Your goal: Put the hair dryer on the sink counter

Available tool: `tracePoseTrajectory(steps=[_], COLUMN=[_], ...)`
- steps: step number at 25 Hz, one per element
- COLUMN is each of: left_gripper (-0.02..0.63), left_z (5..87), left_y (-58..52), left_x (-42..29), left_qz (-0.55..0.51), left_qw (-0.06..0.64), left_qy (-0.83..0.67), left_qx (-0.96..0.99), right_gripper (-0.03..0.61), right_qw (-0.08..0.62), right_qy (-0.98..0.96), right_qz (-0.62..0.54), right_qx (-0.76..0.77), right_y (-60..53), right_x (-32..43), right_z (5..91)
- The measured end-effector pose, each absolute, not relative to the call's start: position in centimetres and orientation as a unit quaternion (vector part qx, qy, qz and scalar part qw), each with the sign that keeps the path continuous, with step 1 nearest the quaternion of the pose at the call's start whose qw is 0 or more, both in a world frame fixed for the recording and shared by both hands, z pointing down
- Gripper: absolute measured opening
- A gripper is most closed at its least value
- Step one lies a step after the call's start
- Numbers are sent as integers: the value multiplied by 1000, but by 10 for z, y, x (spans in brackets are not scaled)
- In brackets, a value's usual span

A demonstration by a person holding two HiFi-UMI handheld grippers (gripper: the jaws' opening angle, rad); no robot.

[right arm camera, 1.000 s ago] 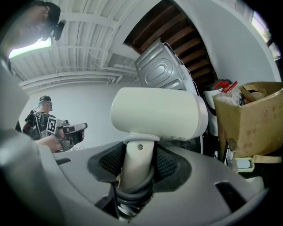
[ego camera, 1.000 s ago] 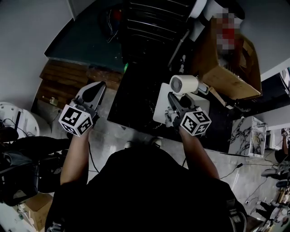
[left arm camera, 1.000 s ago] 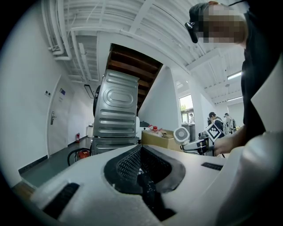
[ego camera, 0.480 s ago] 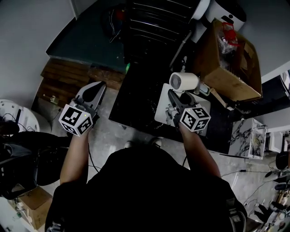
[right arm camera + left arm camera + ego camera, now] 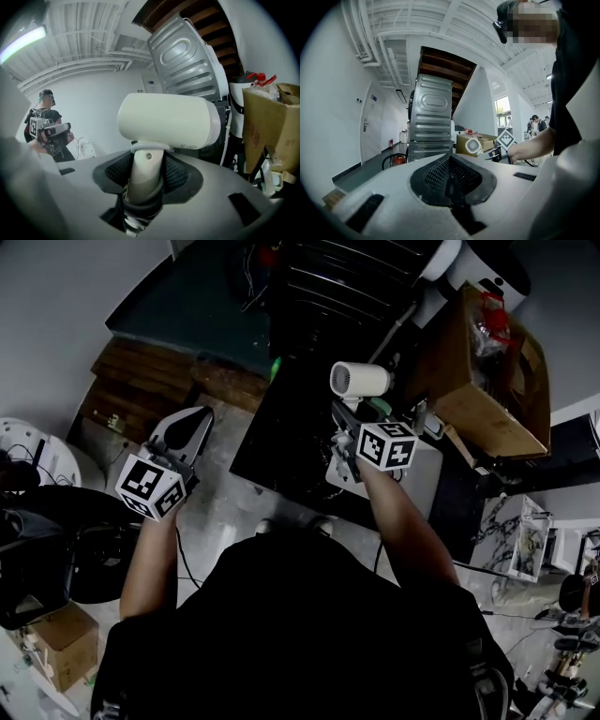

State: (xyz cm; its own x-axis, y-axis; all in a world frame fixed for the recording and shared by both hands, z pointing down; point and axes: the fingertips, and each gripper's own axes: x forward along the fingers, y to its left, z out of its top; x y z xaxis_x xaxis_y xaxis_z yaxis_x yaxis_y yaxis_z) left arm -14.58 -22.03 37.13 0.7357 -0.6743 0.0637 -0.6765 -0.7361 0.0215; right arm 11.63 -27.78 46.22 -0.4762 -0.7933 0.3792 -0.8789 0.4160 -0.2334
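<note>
The white hair dryer [image 5: 356,379] is held up over the black sink counter [image 5: 281,437], its barrel lying level. My right gripper [image 5: 348,414] is shut on its handle, just beyond the white sink basin [image 5: 427,472]. In the right gripper view the handle [image 5: 144,173] stands upright between the dark pads, with the barrel [image 5: 166,117] above them. My left gripper [image 5: 190,426] hangs off the counter's left side over the floor. Its jaws [image 5: 451,176] are shut and hold nothing. From the left gripper view the hair dryer [image 5: 473,146] shows small and far off.
A cardboard box [image 5: 487,381] stands at the counter's far right. A tall ribbed metal appliance [image 5: 187,61] rises behind the counter. Wooden steps [image 5: 150,395] lie to the far left, a round white thing [image 5: 23,454] at the left edge. Cables trail on the floor.
My right gripper has carried the hair dryer away from me and a little left, off the white basin toward the counter's far part. The left gripper has hardly moved.
</note>
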Motion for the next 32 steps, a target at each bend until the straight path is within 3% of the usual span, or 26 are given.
tracePoseTrajectory(steps=[32], left_gripper=[15], left_z=[427], left_y=[-205], left_x=[-157], left_qz=[64], left_qw=[77], left_qy=[-371], left_qx=[923], right_gripper=[186], right_qw=[272], right_qy=[-751], right_qz=[363], right_qx=[480], right_y=[-324], right_x=[80], right_z=[690])
